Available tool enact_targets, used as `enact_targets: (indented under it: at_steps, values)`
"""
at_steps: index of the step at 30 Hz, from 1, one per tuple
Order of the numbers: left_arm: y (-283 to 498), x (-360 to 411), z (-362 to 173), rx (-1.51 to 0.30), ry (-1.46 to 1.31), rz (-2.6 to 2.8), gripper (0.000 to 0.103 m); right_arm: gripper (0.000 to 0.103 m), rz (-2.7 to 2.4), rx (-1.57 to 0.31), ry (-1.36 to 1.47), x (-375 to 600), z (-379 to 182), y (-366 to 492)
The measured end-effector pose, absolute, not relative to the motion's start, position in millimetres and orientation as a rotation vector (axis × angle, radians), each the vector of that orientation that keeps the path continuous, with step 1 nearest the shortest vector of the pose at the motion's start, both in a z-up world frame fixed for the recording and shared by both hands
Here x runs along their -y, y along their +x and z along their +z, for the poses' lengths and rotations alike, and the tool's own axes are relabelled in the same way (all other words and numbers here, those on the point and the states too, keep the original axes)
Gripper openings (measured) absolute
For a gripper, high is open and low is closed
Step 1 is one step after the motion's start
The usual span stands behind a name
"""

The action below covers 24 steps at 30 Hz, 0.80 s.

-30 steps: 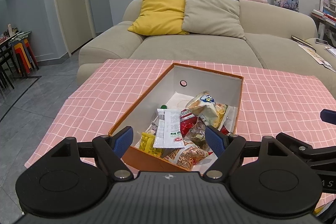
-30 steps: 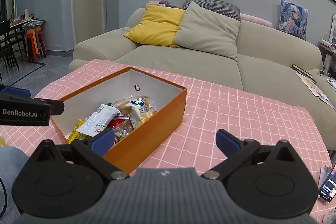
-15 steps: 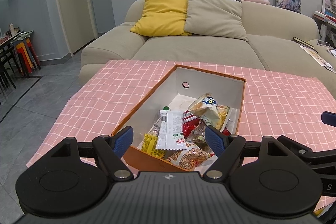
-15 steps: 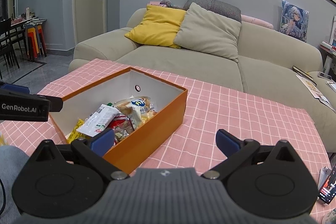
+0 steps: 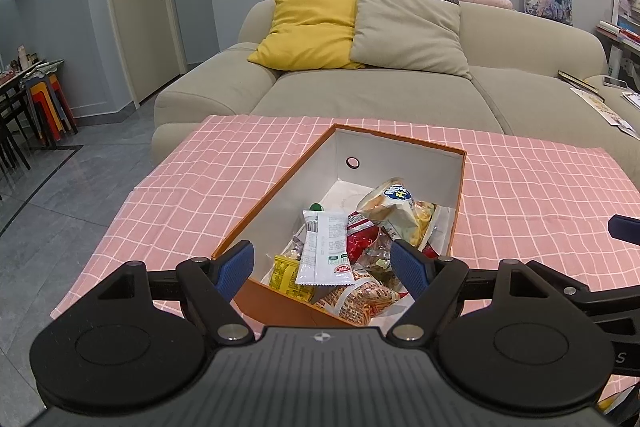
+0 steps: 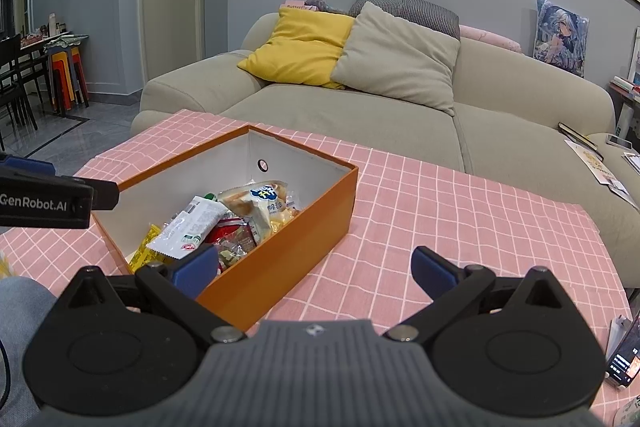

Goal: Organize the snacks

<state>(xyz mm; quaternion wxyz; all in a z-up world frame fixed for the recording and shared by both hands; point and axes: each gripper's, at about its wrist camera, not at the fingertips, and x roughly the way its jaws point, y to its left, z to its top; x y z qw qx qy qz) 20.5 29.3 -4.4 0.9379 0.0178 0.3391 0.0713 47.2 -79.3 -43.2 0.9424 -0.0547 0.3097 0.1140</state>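
Where "GenRobot.AI" marks left gripper point(image 6: 48, 203), orange box point(image 6: 288, 255) beside.

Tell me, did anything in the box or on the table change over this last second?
Hardly. The left hand-held gripper drew back slightly from the orange box, so the box looks a little farther off. Nothing was gripped or released. Both grippers, including the right hand-held gripper, stayed open and empty, and the snack packets lie as before.

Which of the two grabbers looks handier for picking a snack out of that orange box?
Probably the left hand-held gripper: it is open and the orange box with its white snack packet sits between its fingers. The right hand-held gripper, also open, points mostly beside the box.
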Motion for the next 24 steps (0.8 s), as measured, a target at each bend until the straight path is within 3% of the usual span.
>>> enact_targets:
  at_steps: [24]
  values:
    - [18.9, -26.8, -5.2, -0.696, 0.035, 0.146, 0.091, 0.099, 0.227, -0.638, -0.106, 79.1, -45.1, 47.7]
